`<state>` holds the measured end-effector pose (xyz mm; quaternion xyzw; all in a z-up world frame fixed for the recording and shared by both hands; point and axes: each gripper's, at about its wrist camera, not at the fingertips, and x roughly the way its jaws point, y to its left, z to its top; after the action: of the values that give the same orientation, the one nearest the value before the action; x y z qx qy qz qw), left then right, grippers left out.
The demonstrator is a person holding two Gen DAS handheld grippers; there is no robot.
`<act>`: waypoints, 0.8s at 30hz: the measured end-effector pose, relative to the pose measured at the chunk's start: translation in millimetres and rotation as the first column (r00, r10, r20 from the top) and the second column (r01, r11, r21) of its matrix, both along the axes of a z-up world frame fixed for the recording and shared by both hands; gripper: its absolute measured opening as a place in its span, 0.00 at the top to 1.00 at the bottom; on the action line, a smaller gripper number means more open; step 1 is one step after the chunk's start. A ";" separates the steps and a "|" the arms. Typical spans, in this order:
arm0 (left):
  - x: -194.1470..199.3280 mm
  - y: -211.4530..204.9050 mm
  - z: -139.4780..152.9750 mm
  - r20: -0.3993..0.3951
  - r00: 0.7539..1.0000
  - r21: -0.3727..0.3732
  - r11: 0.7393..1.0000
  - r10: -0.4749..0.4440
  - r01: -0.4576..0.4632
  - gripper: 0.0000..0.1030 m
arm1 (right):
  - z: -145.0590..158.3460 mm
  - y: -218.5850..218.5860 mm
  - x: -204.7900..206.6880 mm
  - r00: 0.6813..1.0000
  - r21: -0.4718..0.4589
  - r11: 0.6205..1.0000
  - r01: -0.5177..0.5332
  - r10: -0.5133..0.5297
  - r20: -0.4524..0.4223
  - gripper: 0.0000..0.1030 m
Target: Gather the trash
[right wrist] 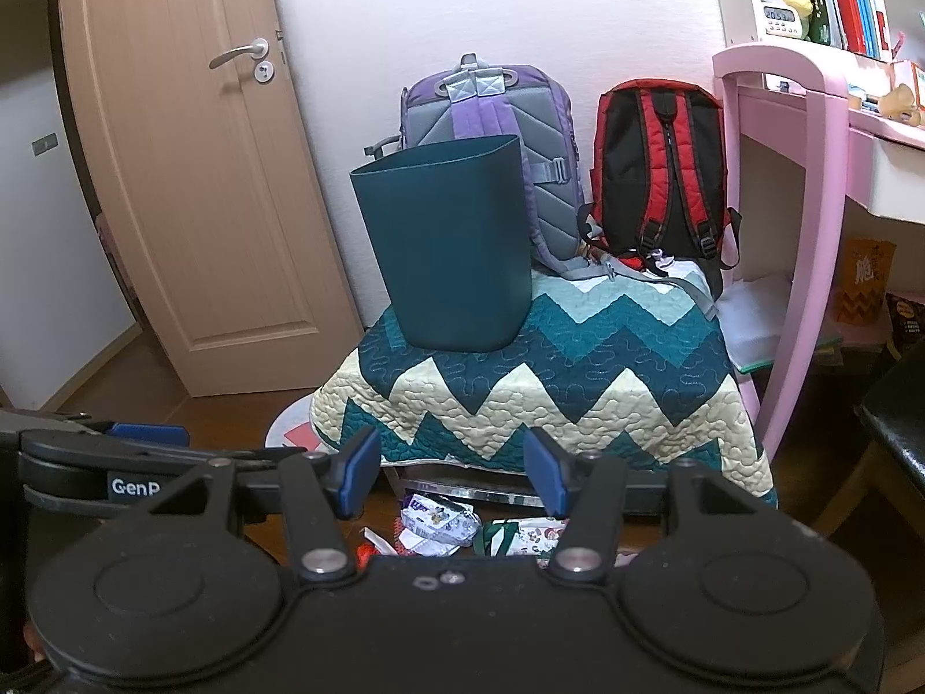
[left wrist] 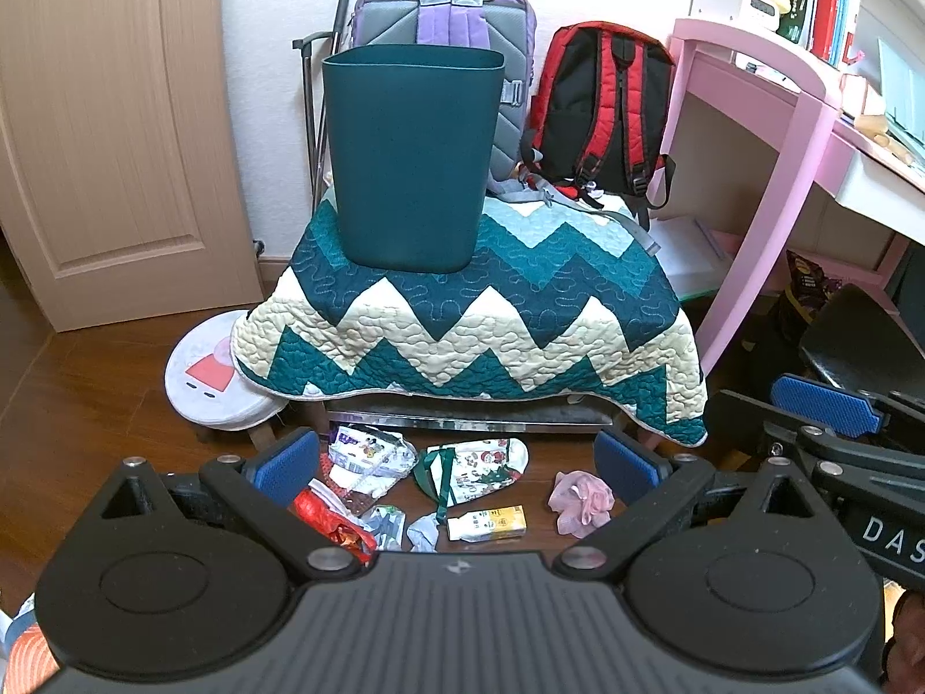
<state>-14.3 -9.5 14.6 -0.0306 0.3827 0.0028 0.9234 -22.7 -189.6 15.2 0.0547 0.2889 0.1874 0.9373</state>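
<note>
Your dark teal bin [left wrist: 410,162] stands upright on the quilt; trash [left wrist: 370,462] (wrappers, carton) litters the floor below.

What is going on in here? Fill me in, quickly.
A person holds a two-finger gripper in each hand, collecting trash. The left gripper and right gripper are both open and empty above litter on the wooden floor: a crumpled red wrapper, a small yellow-and-white carton and a pink scrap. The dark teal plastic bin stands upright on the zigzag-quilted stool. Nothing is picked up yet.

Purple backpack [left wrist: 445,17] and red backpack [left wrist: 601,110] lean beside a pink desk [left wrist: 809,110].
</note>
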 end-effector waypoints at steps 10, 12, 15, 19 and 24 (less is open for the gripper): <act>8.6 3.5 -4.0 -0.023 1.000 -0.010 1.000 -0.002 0.002 0.01 | -3.8 -0.8 5.7 1.000 -0.002 1.000 -0.002 0.002 -0.015 0.47; 13.2 4.3 -6.0 -0.027 1.000 -0.011 1.000 -0.003 0.003 0.01 | -5.6 -0.8 9.9 1.000 -0.006 1.000 -0.003 0.003 -0.021 0.47; 22.4 6.9 -12.7 -0.047 0.999 -0.016 1.000 -0.001 0.001 0.01 | -10.4 -3.1 22.5 0.999 -0.011 1.000 -0.002 0.002 -0.040 0.47; 45.4 17.0 -27.0 -0.089 0.996 -0.035 0.999 0.014 -0.017 0.01 | -26.2 -7.9 49.0 0.996 -0.006 1.000 0.015 -0.015 -0.091 0.47; 88.8 38.3 -56.2 -0.140 0.988 -0.049 0.996 0.072 -0.079 0.01 | -60.8 -26.8 101.0 0.981 -0.011 0.995 0.096 -0.096 -0.168 0.46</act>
<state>74.5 28.9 -41.5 -0.0698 0.4443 0.0295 0.8927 78.3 -216.3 -45.5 0.0829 0.3641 0.1362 0.9176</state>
